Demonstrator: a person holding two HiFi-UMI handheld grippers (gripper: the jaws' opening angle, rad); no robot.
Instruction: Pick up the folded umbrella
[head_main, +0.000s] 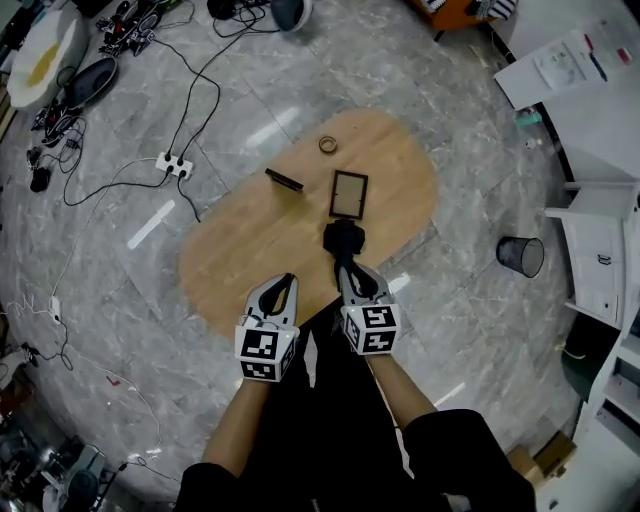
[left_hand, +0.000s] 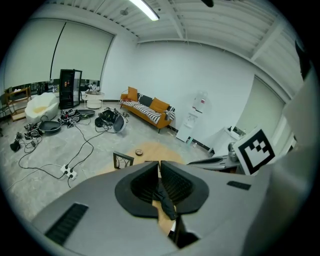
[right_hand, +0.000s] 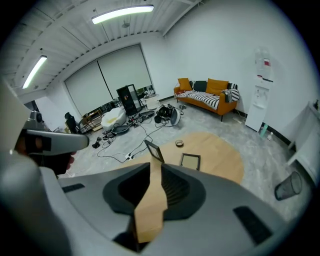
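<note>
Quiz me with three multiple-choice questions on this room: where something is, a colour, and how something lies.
1. Where is the folded umbrella? A hanging from a hook; B on the wooden table; C in a drawer.
2. What colour is the sofa? A blue; B green; C orange.
3. How is the picture frame nearest the umbrella placed? A lying flat; B standing upright; C hung on a wall.
Answers: 1 B, it rests on the tabletop; 2 C, orange with striped cushions; 3 A, its face points straight up.
</note>
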